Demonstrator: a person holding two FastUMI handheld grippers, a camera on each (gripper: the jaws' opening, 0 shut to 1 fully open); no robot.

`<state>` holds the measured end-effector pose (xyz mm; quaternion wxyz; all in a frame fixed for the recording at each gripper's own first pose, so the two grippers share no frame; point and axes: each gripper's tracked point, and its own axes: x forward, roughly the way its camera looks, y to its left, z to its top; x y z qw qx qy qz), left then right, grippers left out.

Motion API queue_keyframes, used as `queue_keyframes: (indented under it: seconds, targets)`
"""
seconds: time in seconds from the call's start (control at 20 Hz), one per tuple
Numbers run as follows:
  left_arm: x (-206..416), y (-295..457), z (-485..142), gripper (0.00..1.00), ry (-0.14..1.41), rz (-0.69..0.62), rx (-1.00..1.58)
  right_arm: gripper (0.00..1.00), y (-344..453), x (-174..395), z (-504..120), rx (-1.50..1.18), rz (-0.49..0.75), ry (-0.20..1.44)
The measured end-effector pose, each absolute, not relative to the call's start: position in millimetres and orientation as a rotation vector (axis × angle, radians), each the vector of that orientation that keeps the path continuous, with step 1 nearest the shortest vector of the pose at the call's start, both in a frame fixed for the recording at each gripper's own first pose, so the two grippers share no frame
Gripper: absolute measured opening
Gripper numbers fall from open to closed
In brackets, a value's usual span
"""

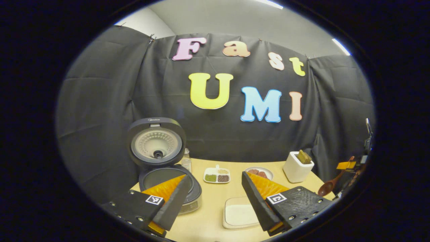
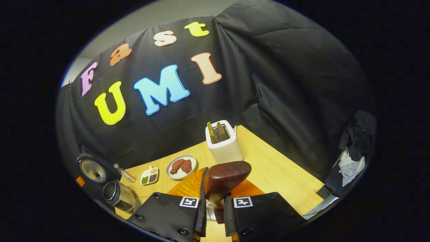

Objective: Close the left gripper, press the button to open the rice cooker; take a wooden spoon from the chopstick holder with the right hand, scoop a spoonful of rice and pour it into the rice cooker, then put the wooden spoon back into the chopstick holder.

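Left gripper (image 1: 215,201) spread wide over the table (image 1: 208,222), rice tray (image 1: 240,213) between its fingers, rice cooker (image 1: 161,161) stood lid up at left, right gripper (image 2: 215,205) clamped the wooden spoon (image 2: 223,178), chopstick holder (image 2: 224,143) stood beyond.

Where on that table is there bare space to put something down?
Bare wood lies right of the white chopstick holder, toward the table's edge. It is crowded between the open rice cooker, sectioned dish, plate and rice tray.
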<state>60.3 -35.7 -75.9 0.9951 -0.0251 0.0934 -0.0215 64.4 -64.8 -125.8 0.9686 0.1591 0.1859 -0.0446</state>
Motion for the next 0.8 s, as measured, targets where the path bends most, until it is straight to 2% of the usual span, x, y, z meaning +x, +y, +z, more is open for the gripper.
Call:
queue_keyframes:
  seconds: [0.15, 0.45, 0.8]
  targets:
    - [65.3, -27.5, -75.6, 0.96, 0.175, -0.089, -0.049, 0.23, -47.2, 50.5, -112.2, 0.326, -0.113, 0.349]
    - [63.5, 11.0, -93.7, 0.96, 0.173, -0.127, -0.078, 0.23, 8.8, 44.2, -93.5, 0.309, -0.078, 0.311]
    - [49.6, 85.9, -116.4, 0.96, 0.207, -0.048, -0.116, 0.21, 95.7, 69.5, -97.3, 0.315, 0.041, 0.332]
